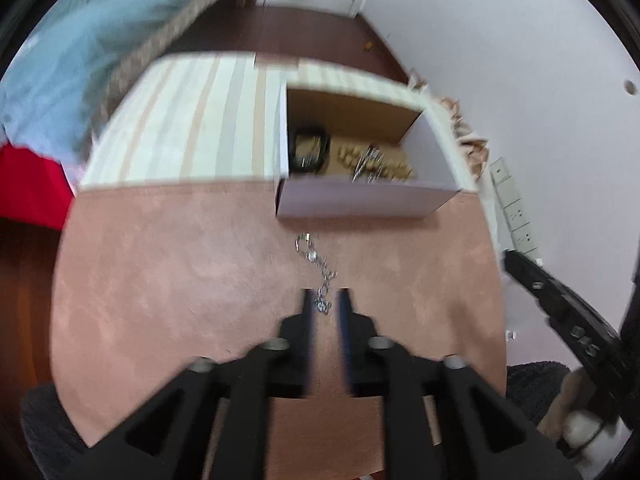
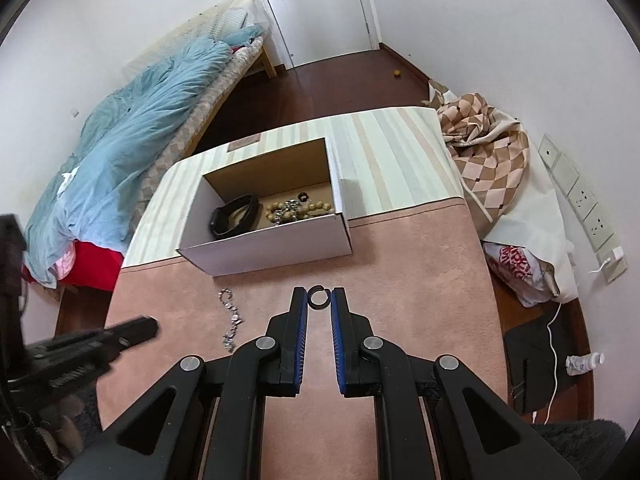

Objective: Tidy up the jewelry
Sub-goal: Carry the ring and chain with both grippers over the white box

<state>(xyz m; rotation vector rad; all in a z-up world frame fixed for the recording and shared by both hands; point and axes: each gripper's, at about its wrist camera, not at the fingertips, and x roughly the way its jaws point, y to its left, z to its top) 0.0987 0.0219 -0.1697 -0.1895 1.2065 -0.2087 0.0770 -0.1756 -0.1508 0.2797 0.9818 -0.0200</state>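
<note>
The right hand-held gripper [image 2: 319, 298] is clamped on a small dark ring [image 2: 319, 297] at its fingertips, above the pink mat [image 2: 420, 280] just short of the open box [image 2: 264, 248], so the step in hand looks like carrying the ring over the near wall and letting it go among the beads [image 2: 298, 208] and black band [image 2: 234, 216] inside. The left hand-held gripper [image 1: 325, 300] stands apart over the near end of the silver chain [image 1: 316, 264] on the mat; the view is blurred, but its pads seem not to press it. Nothing stands between ring and box, and the chain still waits.
</note>
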